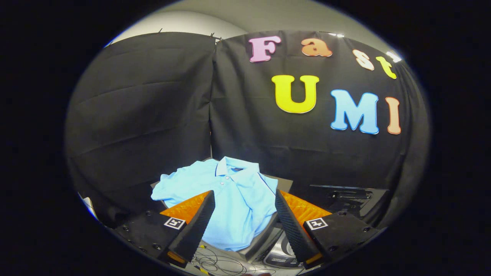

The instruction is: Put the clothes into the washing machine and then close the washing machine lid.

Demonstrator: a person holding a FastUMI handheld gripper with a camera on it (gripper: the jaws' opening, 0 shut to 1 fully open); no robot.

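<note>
Thin cables (pixel 215 262) coiled on floor; black cloth wall (pixel 145 115) behind.

The gripper (pixel 244 201) is open. Its two fingers (pixel 195 226) stand wide apart. They hold nothing and touch nothing.

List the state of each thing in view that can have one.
Gripper: open, fingers spread wide, holding nothing.
Shirt: light blue, lying loose and rumpled on a dark surface, collar up, seen between and just beyond the fingers, not gripped.
Washing machine: a part shows low between the fingers; cannot tell whether its lid is open.
Cables: loosely coiled below the shirt.
</note>
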